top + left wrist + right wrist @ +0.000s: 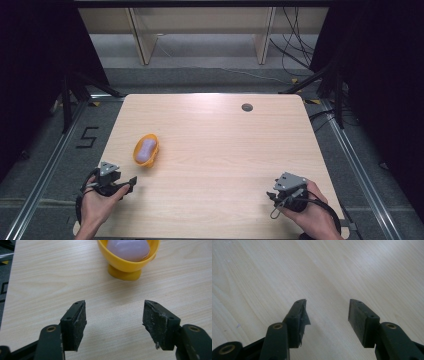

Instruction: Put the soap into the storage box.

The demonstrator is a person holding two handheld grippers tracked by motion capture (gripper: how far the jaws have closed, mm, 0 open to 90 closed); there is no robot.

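Note:
A yellow bowl [146, 150] stands on the left part of the wooden table [215, 140] with a pale purple egg-shaped object [145, 149] lying in it. In the left gripper view the bowl [127, 267] and the purple object [128, 249] sit a short way ahead of the jaws. My left gripper [131, 182] rests near the table's front left corner, just short of the bowl, open [114, 315] with nothing between its pads. My right gripper [270, 195] is held at the front right, open [327, 312] over bare wood.
A small dark round hole [247, 107] is set into the table near its far edge. Black curtains and stand legs flank the table, and cables lie on the floor at the back right. A wooden shelf frame stands beyond the table.

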